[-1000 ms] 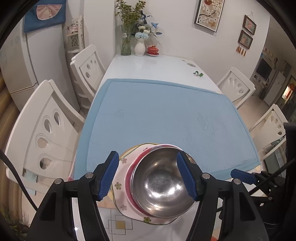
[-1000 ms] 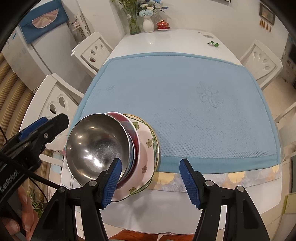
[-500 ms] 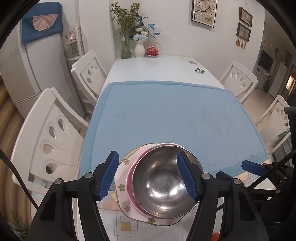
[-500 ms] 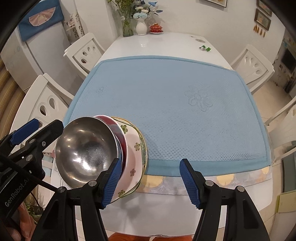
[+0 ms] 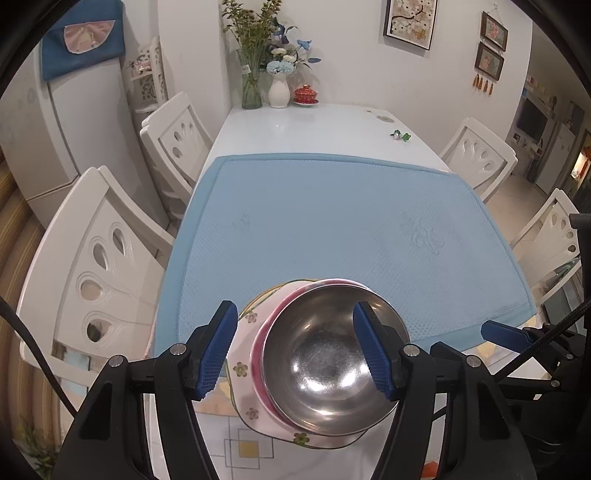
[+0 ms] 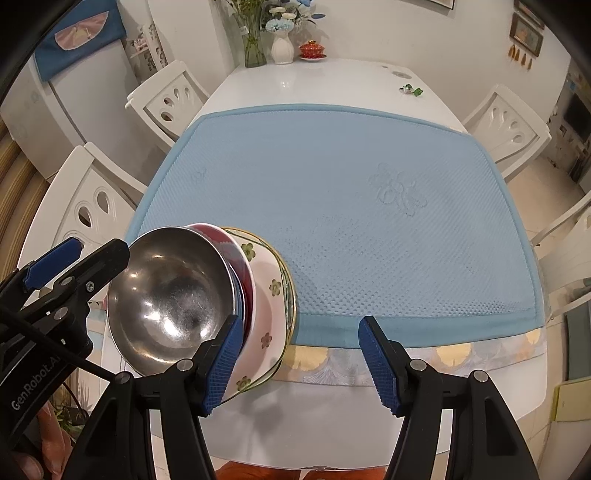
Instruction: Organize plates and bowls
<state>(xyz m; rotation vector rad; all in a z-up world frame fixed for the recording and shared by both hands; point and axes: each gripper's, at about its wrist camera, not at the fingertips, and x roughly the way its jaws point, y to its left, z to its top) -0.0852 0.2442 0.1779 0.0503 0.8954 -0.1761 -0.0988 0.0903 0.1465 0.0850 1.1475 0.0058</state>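
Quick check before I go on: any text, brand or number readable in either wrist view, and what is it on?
"GenRobot.A", cut off by a cable: on the black body of the left gripper, seen in the right wrist view.
Wall pictures: no words readable.
Nothing else carries legible text.

White table [image 5: 314,125] bears blue mat [image 5: 332,221], vases [image 5: 277,92], stacked dishes [image 5: 255,354].

A home dining room: white table [image 5: 314,125] with blue mat [image 5: 332,229], matching chairs [image 5: 88,266], flower vases [image 5: 277,92], framed pictures [image 5: 409,20]
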